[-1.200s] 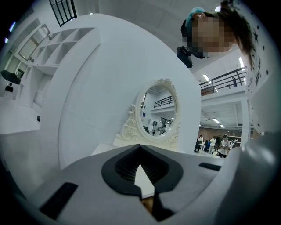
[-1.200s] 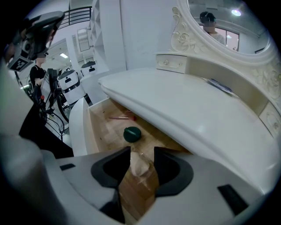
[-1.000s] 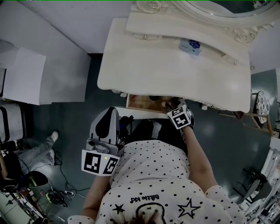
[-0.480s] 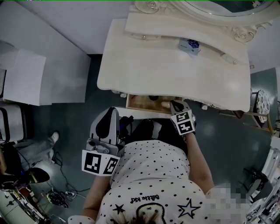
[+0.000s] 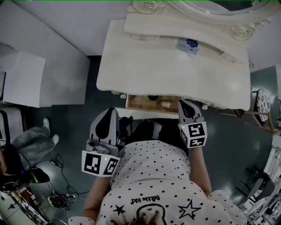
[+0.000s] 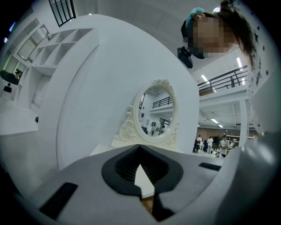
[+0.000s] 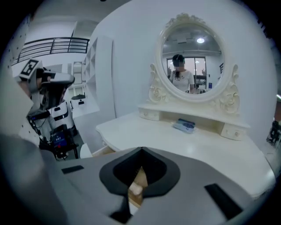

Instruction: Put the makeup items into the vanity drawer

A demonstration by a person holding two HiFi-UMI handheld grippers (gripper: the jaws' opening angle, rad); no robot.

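Head view: the right claw has drawn back from the open drawer and now hangs just off its right front corner. A second ago it reached over the drawer's wooden floor with its jaws spread. Now the jaws are pressed together with nothing between them, so whatever it carried has been let go. A pale makeup item lies inside the drawer, free of the claw, with a dark item just beside it towards the back. The right gripper view agrees: through the slit of the clenched jaws the pale item shows resting on the drawer floor.

The left claw has not moved. It sits clenched and empty near the person's lap, well apart from the desk.

I judge this delivery done, with at least 2 items stowed. 1 blue-and-white packet remains on the desk's raised shelf below the mirror. It is probably the next thing to fetch, and the drawer stands open for it.
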